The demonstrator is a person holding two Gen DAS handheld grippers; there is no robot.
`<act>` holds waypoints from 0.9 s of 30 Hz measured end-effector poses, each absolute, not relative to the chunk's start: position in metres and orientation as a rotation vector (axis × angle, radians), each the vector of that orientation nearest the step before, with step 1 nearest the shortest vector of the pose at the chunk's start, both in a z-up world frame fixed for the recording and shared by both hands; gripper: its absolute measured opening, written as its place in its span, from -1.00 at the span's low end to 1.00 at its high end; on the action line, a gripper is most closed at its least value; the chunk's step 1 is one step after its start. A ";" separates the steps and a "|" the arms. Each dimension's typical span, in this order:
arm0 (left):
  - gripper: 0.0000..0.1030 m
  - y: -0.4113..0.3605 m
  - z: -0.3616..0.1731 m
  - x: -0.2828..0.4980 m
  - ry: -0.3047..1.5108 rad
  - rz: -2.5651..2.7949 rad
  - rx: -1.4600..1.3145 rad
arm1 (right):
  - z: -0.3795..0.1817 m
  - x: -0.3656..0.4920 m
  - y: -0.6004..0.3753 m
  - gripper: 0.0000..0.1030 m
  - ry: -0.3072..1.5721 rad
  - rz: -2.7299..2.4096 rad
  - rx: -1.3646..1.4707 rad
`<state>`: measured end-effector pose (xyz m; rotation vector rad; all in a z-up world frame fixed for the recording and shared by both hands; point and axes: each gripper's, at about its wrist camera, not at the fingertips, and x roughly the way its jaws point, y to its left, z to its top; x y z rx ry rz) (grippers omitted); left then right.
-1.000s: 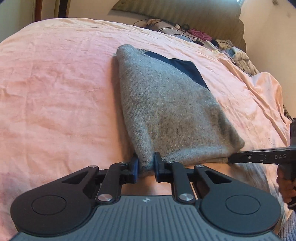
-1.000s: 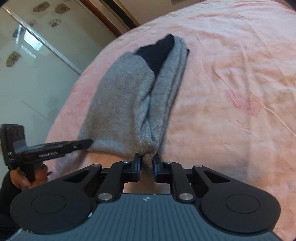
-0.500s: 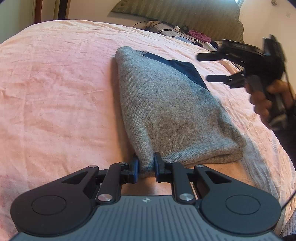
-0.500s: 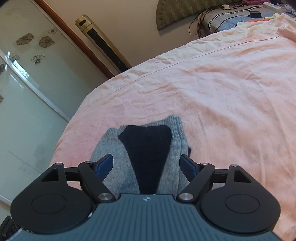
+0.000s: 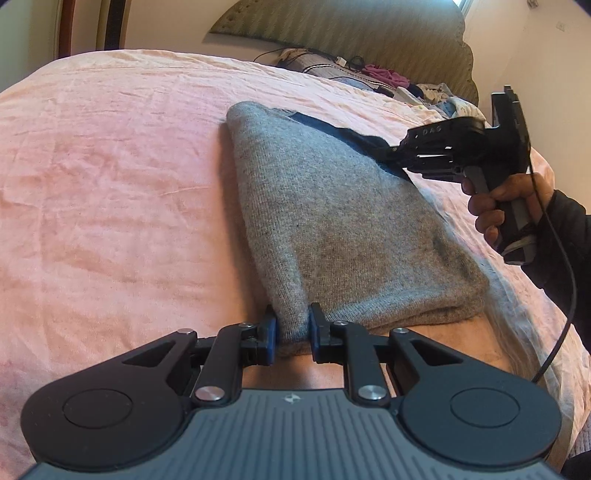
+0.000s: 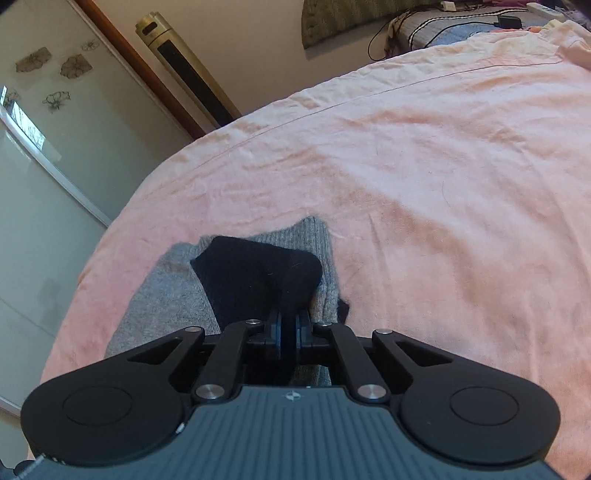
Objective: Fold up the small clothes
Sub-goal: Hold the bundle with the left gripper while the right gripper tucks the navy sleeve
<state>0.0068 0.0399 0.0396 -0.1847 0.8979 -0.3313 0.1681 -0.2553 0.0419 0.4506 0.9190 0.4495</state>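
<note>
Pink-sheeted bed (image 5: 110, 184) carries a folded grey knit garment (image 5: 332, 229), gripped at both ends.

Left gripper (image 5: 291, 328), angled downward, has its fingers clenched on the garment's near grey corner. Right gripper (image 6: 289, 325), held by a hand (image 5: 498, 206) in a dark sleeve (image 5: 561, 240), reaches in from the right side of the left wrist view; its jaws are closing, with the dark navy part (image 6: 255, 273) pinched between its fingers at the garment's far end. Headboard (image 5: 351, 33) and scattered clothes lie behind.
</note>
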 end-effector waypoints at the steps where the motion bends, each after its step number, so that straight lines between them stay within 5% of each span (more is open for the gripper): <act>1: -0.65 0.043 0.043 0.006 0.903 -0.333 -0.198 | 0.046 0.165 -0.257 -0.36 0.919 0.451 0.476; 2: -0.65 0.048 0.048 0.005 0.898 -0.338 -0.212 | 0.053 0.159 -0.261 -0.18 0.899 0.453 0.494; 4: -0.62 0.061 0.062 0.005 0.847 -0.342 -0.245 | 0.064 0.151 -0.266 0.67 0.852 0.448 0.491; 5: -0.54 0.069 0.070 0.010 0.819 -0.321 -0.262 | 0.066 0.152 -0.268 0.75 0.854 0.448 0.482; 9: 0.04 0.085 0.077 0.064 0.804 -0.246 -0.321 | 0.059 0.176 -0.265 0.66 0.896 0.407 0.471; 12: 0.04 0.082 0.065 0.123 0.876 -0.263 -0.387 | 0.046 0.199 -0.241 0.62 0.972 0.423 0.447; 14: 0.05 0.071 0.054 0.154 0.924 -0.266 -0.374 | 0.041 0.203 -0.222 0.09 0.979 0.402 0.344; 15: 0.07 0.064 0.050 0.164 0.932 -0.258 -0.352 | 0.041 0.203 -0.216 -0.60 0.972 0.417 0.290; 22: 0.13 0.031 0.038 0.165 0.869 -0.257 -0.175 | 0.025 0.184 -0.263 -0.64 0.905 0.429 0.471; 23: 0.15 0.033 0.039 0.162 0.863 -0.247 -0.186 | 0.028 0.180 -0.261 -0.55 0.894 0.423 0.468; 25: 0.15 0.044 0.044 0.151 0.870 -0.248 -0.238 | 0.039 0.169 -0.263 0.31 0.909 0.409 0.493; 27: 0.15 0.063 0.051 0.131 0.881 -0.294 -0.330 | 0.048 0.149 -0.272 0.95 0.949 0.453 0.550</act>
